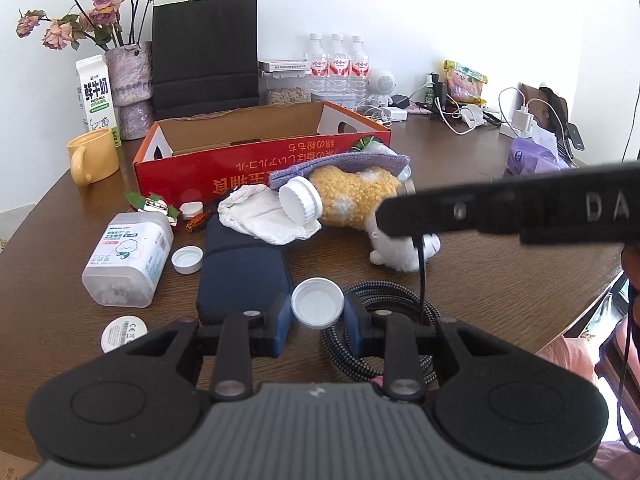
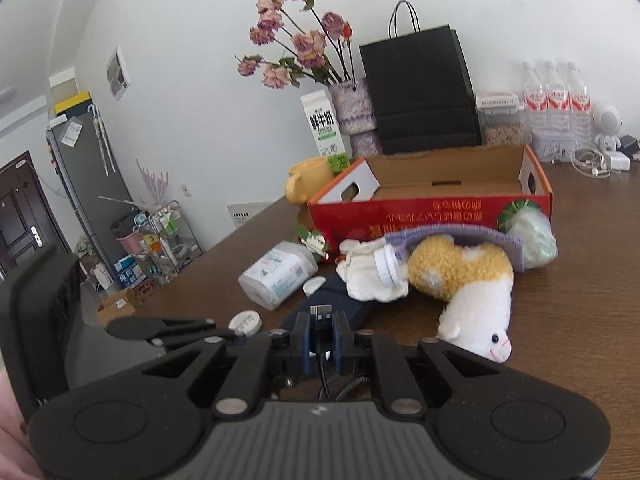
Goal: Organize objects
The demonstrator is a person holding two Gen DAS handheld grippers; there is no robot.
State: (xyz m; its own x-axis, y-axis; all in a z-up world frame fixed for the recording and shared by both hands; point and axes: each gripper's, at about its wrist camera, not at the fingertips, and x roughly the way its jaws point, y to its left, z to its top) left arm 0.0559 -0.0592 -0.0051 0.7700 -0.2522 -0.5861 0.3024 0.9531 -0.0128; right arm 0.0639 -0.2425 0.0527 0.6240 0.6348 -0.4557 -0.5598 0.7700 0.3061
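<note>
Left wrist view shows the left tongs [image 1: 317,314] clamped on a white bottle cap [image 1: 317,302], its hollow side facing the camera, held just above the brown counter [image 1: 500,240]. Under and to the right of them lies a coiled braided cable [image 1: 384,300], and a thin black cord rises from the coil toward the right tongs, whose dark body crosses the view at three o'clock. Right wrist view shows the right tongs [image 2: 321,334] pinched together on the cable's USB plug [image 2: 321,314], with the metal end pointing up and away and the cord trailing back between the fingers. The red cardboard box [image 1: 260,160] sits open and apparently empty at twelve o'clock from both tongs, its long axis running left to right across the counter, with the loose things heaped in front of it: a navy pouch [image 1: 244,272], a white cloth [image 1: 264,216], a white-capped bottle [image 1: 300,200] lying on its side, and a yellow-and-white plush toy [image 1: 360,196]. A clear plastic jar [image 1: 128,256] lies at ten o'clock beside another loose cap [image 1: 187,259]. My reading is that the box is where things are meant to go, so either load has to travel forward over that heap to clear the near wall. The right tongs look the nearer of the two to the box, but the coil would drag behind them.
</note>
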